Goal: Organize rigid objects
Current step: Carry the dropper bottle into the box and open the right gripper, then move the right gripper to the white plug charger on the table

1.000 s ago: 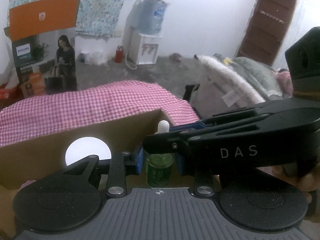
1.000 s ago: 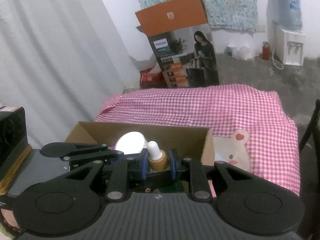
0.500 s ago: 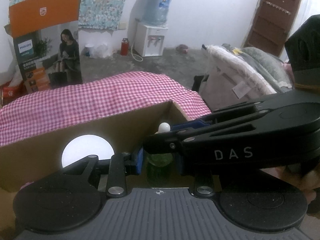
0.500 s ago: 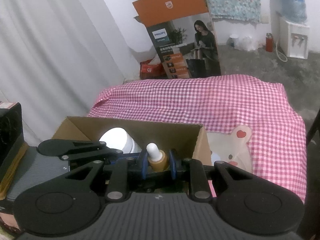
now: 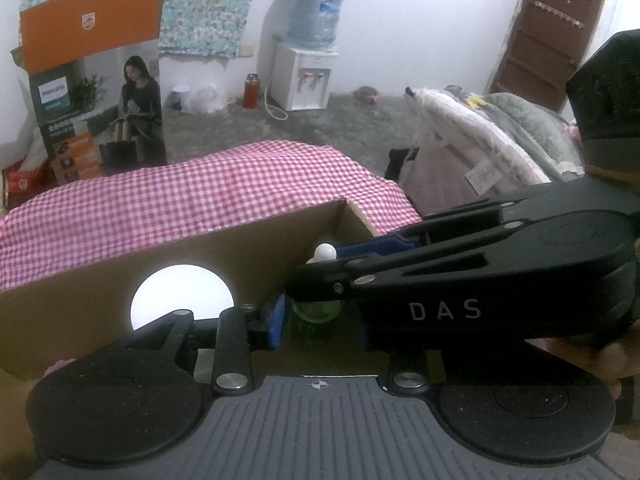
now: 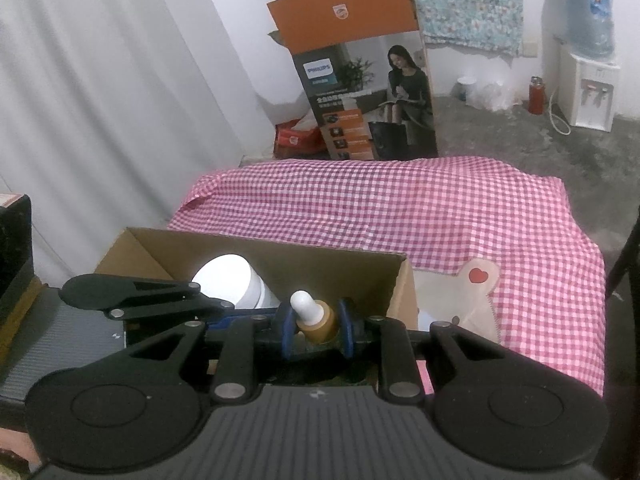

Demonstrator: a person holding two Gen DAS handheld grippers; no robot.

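**Two claws meet over a cardboard box, each at a dropper bottle**

The right claw [image 6: 314, 330] is clenched on the neck of an amber dropper bottle [image 6: 314, 320] with a white rubber bulb, its blue pads [image 6: 285, 334] pressing either side. The bottle hangs upright over the near right corner of an open cardboard box [image 6: 332, 266], most likely so it can go straight down into the box without tipping.

From the left wrist view, the left claw [image 5: 320, 316] brackets a green dropper bottle [image 5: 316, 314] standing low inside the same box [image 5: 100, 276]. Only one blue pad [image 5: 276, 322] shows clearly; the right claw's black body crosses in front and covers the other side, so I cannot tell whether the left claw is gripping the green bottle or merely sits around it. A white bulb tip [image 5: 325, 253] pokes up behind the crossing claw; which bottle it belongs to is not clear here.

A white round jar [image 6: 236, 280] lies inside the box toward its left, overexposed, so no detail is readable. The box sits at the near edge of a desk covered in pink checked cloth [image 6: 400, 208]. The box floor and both bottles' bases are hidden by the claws.
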